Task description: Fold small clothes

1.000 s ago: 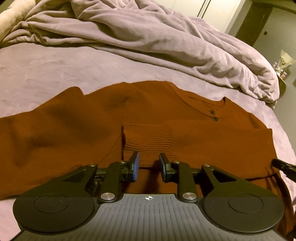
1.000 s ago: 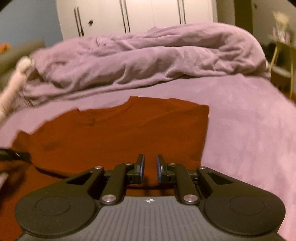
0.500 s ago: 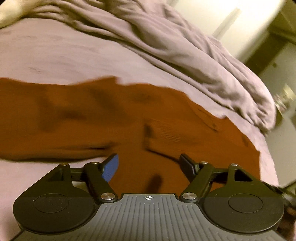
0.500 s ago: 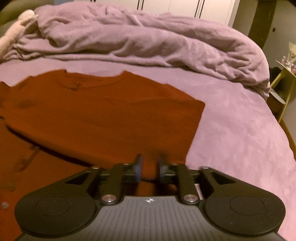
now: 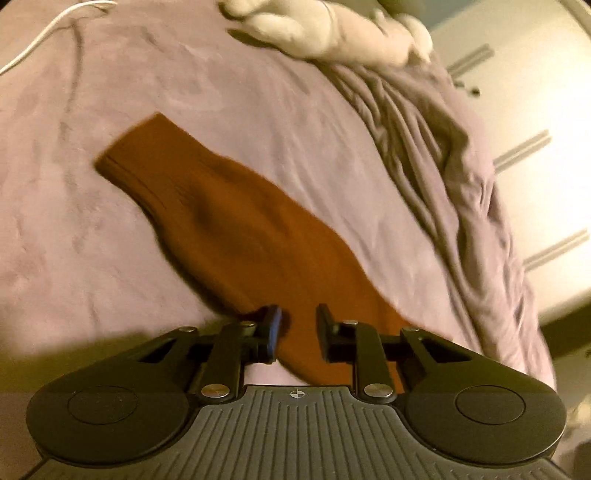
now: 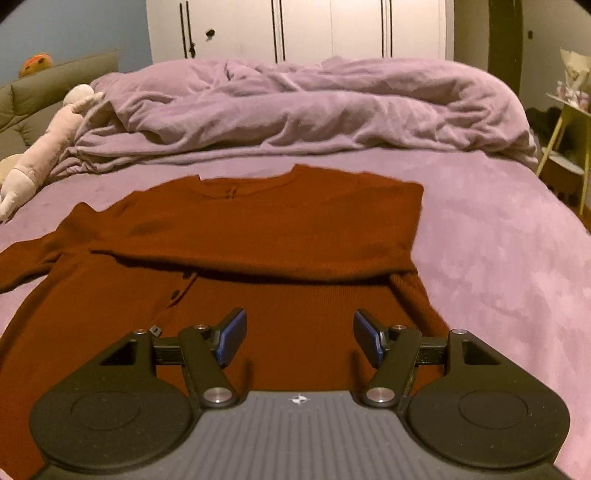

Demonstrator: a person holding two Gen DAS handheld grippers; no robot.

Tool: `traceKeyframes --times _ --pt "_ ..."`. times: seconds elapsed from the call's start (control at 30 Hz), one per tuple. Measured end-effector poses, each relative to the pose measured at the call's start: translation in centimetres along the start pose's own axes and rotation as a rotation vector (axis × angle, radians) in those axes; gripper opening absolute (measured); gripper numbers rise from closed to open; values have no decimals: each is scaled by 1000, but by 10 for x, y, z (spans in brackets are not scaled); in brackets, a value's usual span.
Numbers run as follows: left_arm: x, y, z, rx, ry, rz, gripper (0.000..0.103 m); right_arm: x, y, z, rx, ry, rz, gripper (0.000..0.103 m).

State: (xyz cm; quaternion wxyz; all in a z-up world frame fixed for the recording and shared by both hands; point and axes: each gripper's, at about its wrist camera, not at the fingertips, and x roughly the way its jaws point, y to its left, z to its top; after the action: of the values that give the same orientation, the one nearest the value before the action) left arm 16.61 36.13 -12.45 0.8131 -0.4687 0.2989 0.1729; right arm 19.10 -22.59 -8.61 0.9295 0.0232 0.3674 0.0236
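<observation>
I am working on one rust-brown sweater (image 6: 280,236) lying on the purple bed (image 6: 498,258). My left gripper (image 5: 297,328) is closing, sleeve (image 5: 229,221) between its jaws. My right gripper (image 6: 299,338) is opening, empty, over the hem. Only the right view is showing the wardrobe (image 6: 295,29).

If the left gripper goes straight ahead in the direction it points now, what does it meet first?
Most likely the rust-brown sleeve: it already lies between the closing jaws of the left gripper and stretches ahead along that line. Beyond its cuff there is only the purple bedcover. Depth is hard to judge here.
</observation>
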Motion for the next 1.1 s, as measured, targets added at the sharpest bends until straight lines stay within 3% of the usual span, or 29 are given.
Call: traceKeyframes --times 0.1,0.23,0.4,0.63,0.73,0.77,0.8,0.87,0.97,1.1 --pt "-5 11 6 -26 -41 41 25 -2 4 2 -3 -3 2 64" --pt "-2 35 13 -146 1 -6 27 -3 9 5 -3 -7 11 64" --pt "-6 54 15 -147 -4 30 38 -3 13 7 3 1 19 64" --pt "-1 72 26 -200 -37 -2 40 -2 14 6 -2 15 13 64" --pt "8 72 34 -212 -60 16 21 -1 15 6 2 17 14 64" --pt "13 68 36 -214 -57 33 9 -1 15 6 4 18 15 64" --pt "14 64 36 -211 -57 48 9 -1 14 6 7 16 15 64" --pt "11 45 34 -144 -90 49 9 0 13 5 15 16 17 64" --pt "1 -17 21 123 -139 29 9 0 12 4 21 16 18 64" --pt "-9 -111 -19 413 -140 -132 9 0 11 2 27 16 21 64"
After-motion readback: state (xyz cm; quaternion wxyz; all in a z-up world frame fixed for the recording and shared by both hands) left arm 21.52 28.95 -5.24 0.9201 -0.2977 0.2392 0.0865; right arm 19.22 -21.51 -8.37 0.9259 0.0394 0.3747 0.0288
